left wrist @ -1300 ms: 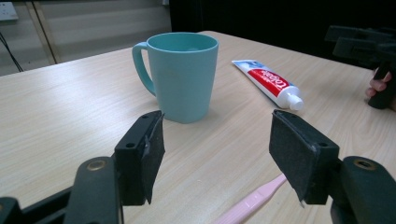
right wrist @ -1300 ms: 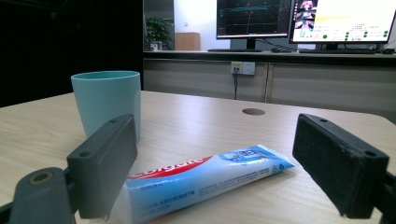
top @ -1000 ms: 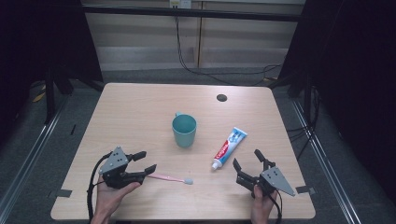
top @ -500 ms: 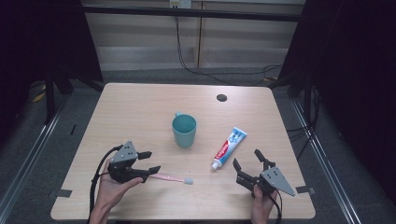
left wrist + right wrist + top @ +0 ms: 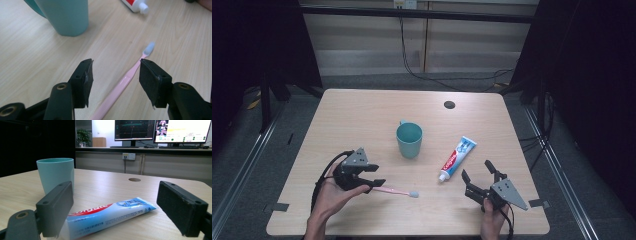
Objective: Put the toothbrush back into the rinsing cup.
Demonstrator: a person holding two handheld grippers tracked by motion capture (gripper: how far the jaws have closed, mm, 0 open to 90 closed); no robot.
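A pink toothbrush [image 5: 393, 190] lies flat near the table's front, its pale bristle head [image 5: 414, 194] pointing right. My left gripper [image 5: 375, 180] hovers over the handle end. In the left gripper view the handle [image 5: 124, 82] runs between the two black pads without touching either. The jaws have just been closing and still stand apart. A teal cup [image 5: 409, 140] stands upright mid-table. To its right lies a toothpaste tube [image 5: 458, 157], cap toward me. My right gripper [image 5: 476, 171] rests open just short of the tube [image 5: 110, 215], with nothing between its jaws.
The wooden table [image 5: 362, 115] has a dark round hole [image 5: 449, 104] at the back right. Tape marks sit at the front corners [image 5: 277, 206]. Monitors [image 5: 160, 130] stand on a counter beyond the table's far edge.
My left gripper has moved right and slightly up along the table, over the toothbrush handle, and its jaws have narrowed. The right gripper, cup and tube have stayed where they were.
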